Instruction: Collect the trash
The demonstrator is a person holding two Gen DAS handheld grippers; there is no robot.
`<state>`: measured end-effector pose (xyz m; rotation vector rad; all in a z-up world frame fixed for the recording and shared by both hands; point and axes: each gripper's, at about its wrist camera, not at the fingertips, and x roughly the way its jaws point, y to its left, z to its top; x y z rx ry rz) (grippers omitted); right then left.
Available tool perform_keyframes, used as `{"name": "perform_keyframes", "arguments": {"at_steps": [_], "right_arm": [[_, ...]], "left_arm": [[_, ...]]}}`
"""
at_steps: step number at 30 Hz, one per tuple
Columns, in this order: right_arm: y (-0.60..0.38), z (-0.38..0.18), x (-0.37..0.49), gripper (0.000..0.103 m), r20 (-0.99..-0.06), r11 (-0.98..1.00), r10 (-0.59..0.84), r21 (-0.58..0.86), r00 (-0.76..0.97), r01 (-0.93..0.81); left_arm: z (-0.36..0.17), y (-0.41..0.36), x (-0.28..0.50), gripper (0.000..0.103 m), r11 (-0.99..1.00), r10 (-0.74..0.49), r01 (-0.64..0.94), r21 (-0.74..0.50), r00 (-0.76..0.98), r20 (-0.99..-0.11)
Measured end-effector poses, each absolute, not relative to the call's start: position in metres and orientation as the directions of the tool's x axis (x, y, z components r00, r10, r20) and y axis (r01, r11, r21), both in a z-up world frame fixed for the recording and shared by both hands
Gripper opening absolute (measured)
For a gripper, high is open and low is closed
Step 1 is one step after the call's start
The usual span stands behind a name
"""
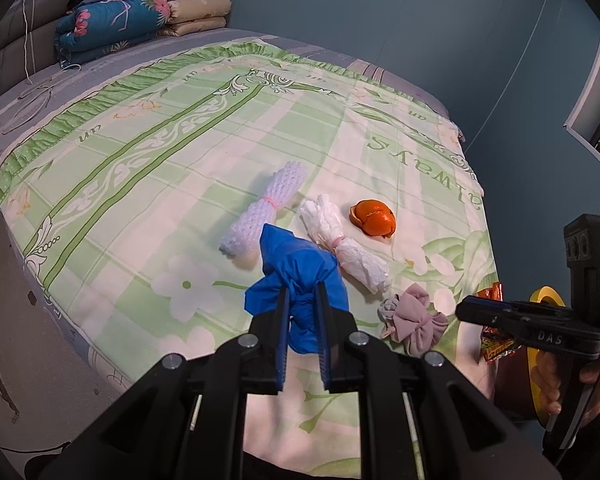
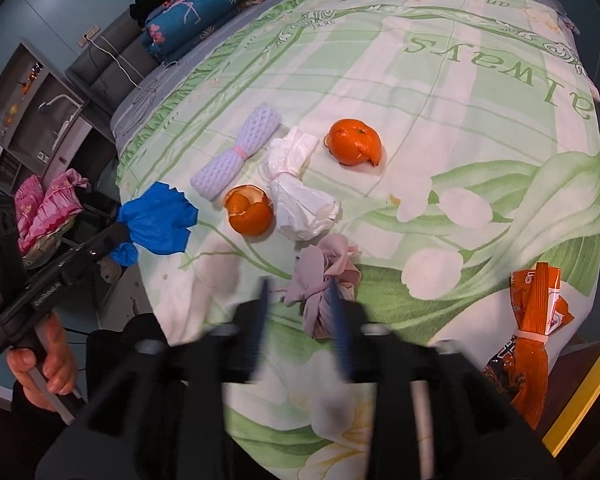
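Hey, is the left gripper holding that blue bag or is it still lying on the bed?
Holding it. The left gripper is shut on the blue bag, which hangs past the bed's edge in the right wrist view.

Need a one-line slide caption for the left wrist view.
Left gripper shut on a blue bag above the bed, with foam net, tissue bundle and orange peel beyond.

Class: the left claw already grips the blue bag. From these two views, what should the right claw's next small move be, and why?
Probably ease the right claw forward and shut it on the pinkish cloth bundle. Its fingers stand open with the bundle just ahead, partly between them, while the left claw is occupied with the blue bag. The right-wrist view is motion-blurred, so contact is unclear.
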<state>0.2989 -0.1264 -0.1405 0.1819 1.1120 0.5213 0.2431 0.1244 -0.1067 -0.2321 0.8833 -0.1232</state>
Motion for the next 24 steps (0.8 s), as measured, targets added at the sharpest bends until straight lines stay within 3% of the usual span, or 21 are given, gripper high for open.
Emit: {"name": "perform_keyframes", "arguments": {"at_steps": [9,11,13,16,24], "right_arm": [[-0.100,-0.181,0.308,0.048,-0.885,0.908,0.359,0.258,0.297,-0.329],[-0.092,-0.192,0.309,0.036,-0.902,0.916,0.324,0.225,0.284,-0.332],[-0.088,-0.197,0.308,0.030,-0.910,0.922,0.294,0.190,0.293,-0.336],[-0.091,-0.190,0.303,0.025,-0.898,0.923,0.298,0.185,0.325,-0.337],[-0.126,-0.135,0.270,0.024,-0.830,0.915,0.356,0.217,0.428,-0.341]], "left_arm": [[-0.114,0.126,0.248,0.011,0.964,-0.209,0.001,-0.266,0.622,-0.755],[-0.115,0.125,0.248,0.011,0.963,-0.211,0.001,-0.268,0.620,-0.756],[-0.115,0.124,0.247,0.011,0.963,-0.215,0.005,-0.271,0.620,-0.755],[-0.114,0.123,0.245,0.011,0.963,-0.218,0.014,-0.268,0.622,-0.752],[-0.098,0.103,0.239,0.011,0.955,-0.266,0.073,-0.286,0.637,-0.724]]}}
